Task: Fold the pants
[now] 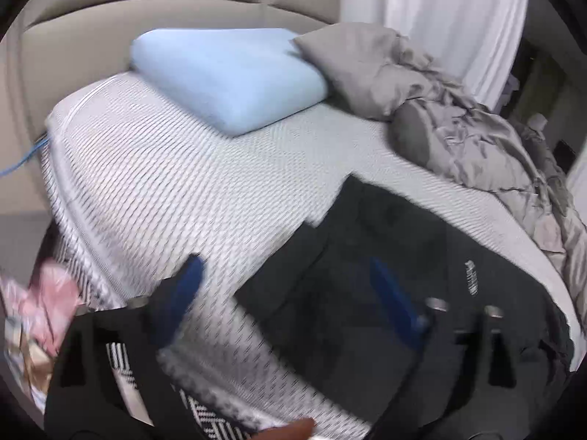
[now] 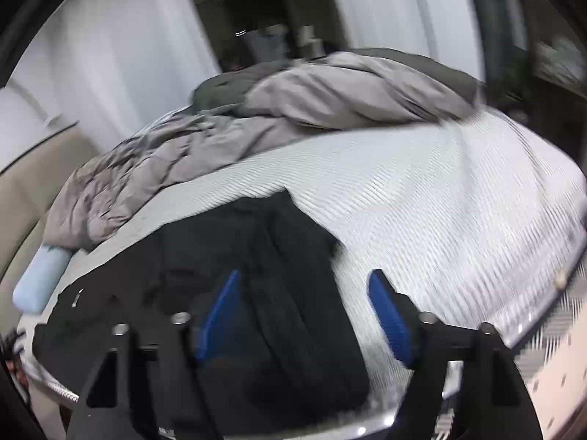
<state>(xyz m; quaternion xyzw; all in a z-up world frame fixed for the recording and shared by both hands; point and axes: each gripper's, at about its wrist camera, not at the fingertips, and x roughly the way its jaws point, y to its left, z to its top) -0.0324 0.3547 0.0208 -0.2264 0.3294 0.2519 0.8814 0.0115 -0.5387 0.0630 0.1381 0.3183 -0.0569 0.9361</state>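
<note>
The pants are lying on the bed, dark and partly folded. In the left wrist view they are filling the lower right of the frame; in the right wrist view the pants are sitting in the lower centre, reaching up to the middle.

The left gripper is standing with its fingers wide apart and holding nothing. One blue finger is over the bare mattress at lower left of centre, the other is over the dark cloth at lower right.

The right gripper is also keeping its fingers wide, with nothing between them. Its left finger is showing over the pants, its right one over the white mattress just beside the edge of the pants.

A blue pillow is resting at the upper centre of the left view, next to a grey blanket which is running down the right side. In the right view the blanket is crossing the upper middle. White curtains are hanging at the upper left there. Both pictures are blurred.
</note>
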